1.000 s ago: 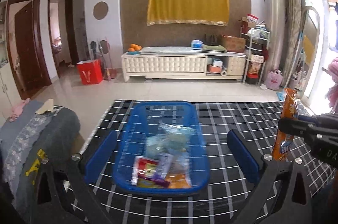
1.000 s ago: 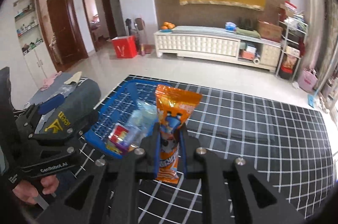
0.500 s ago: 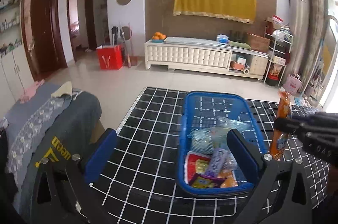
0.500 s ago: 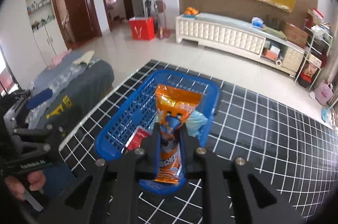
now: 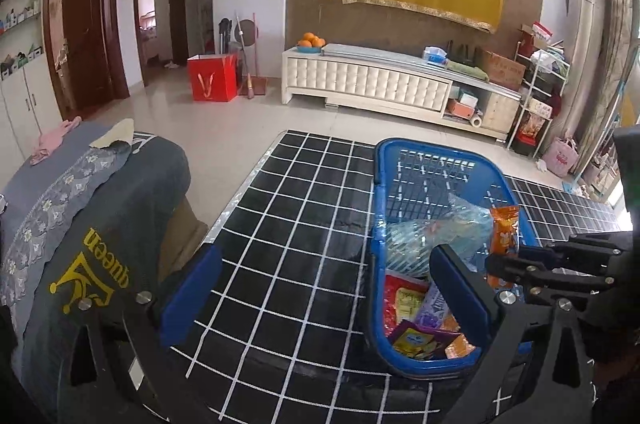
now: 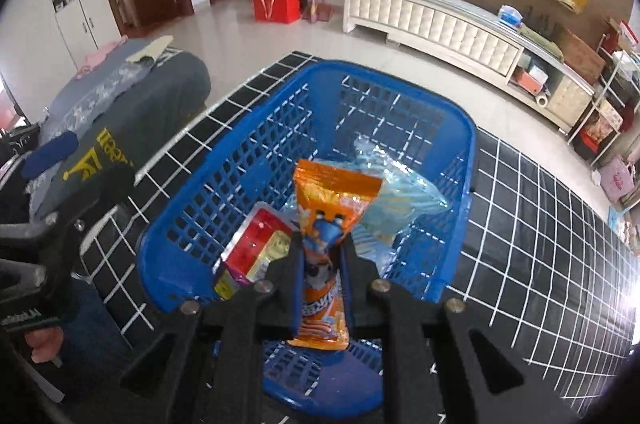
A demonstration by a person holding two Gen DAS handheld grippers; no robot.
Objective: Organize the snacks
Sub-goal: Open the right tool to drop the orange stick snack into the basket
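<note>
Orange foil catches the light as the right tongs [image 6: 322, 266] clamp an orange snack packet [image 6: 326, 208] at its middle, its long axis running upright between the jaws, top seam toward the far wall and lower end hanging just above the blue basket [image 6: 240, 160]. That basket sits directly below and ahead of the packet on the black checked desk [image 6: 540, 224], so a release looks likely to drop it among the red packet [image 6: 256, 248] and the clear blue bag [image 6: 400, 200] lying inside. Left tongs [image 5: 320, 288] stand wide apart and grip nothing, off to the basket's left over bare desk; the right tongs are plainly the nearer. Print on the packet is partly covered by the jaws, the basket's near floor is hidden behind the tool, and the smaller wrappers heaped inside are hard to tell apart.
</note>
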